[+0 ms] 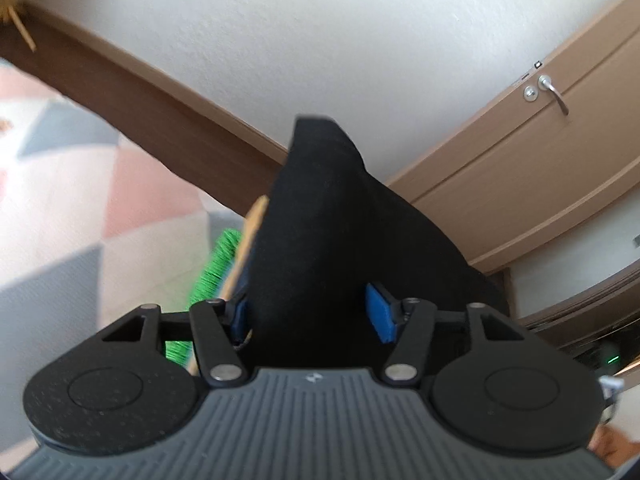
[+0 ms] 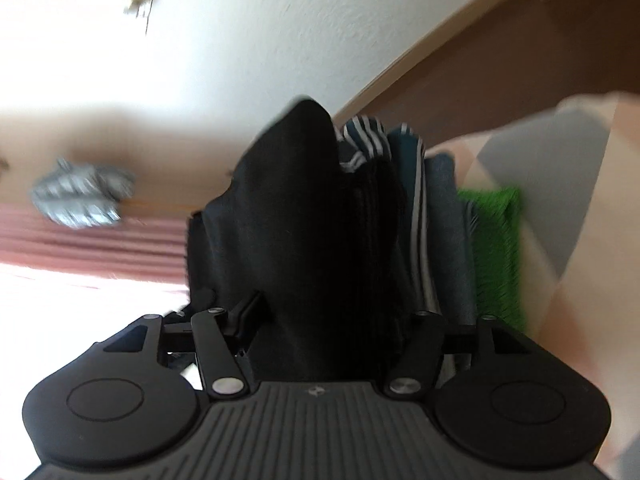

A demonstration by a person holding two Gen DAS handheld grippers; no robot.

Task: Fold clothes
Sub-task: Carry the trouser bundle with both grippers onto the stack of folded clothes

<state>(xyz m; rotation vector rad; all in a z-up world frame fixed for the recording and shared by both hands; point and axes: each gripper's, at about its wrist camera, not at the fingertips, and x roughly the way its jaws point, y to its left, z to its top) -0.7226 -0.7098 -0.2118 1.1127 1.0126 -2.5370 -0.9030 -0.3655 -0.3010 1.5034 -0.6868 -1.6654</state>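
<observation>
Left gripper [image 1: 312, 312]: clenching black garment [image 1: 320, 220] between blue pads [image 1: 379, 312], fabric rising toward the far wall.
Right gripper [image 2: 320, 320]: gripping the same black cloth [image 2: 296, 220] — striped clothes [image 2: 404, 184] just right.
Writing: none readable — only a small logo.

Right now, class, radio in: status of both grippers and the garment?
Left gripper shut on black garment. Right gripper shut on it too. Folded striped clothes stacked just behind; nothing blocking.

Counts: two grippers, left [image 1: 308, 312] and right [image 2: 332, 320]. One black garment [image 1: 320, 240]. One pile of folded clothes [image 2: 416, 208]. One green mat [image 2: 496, 248]. One door [image 1: 540, 152].
</observation>
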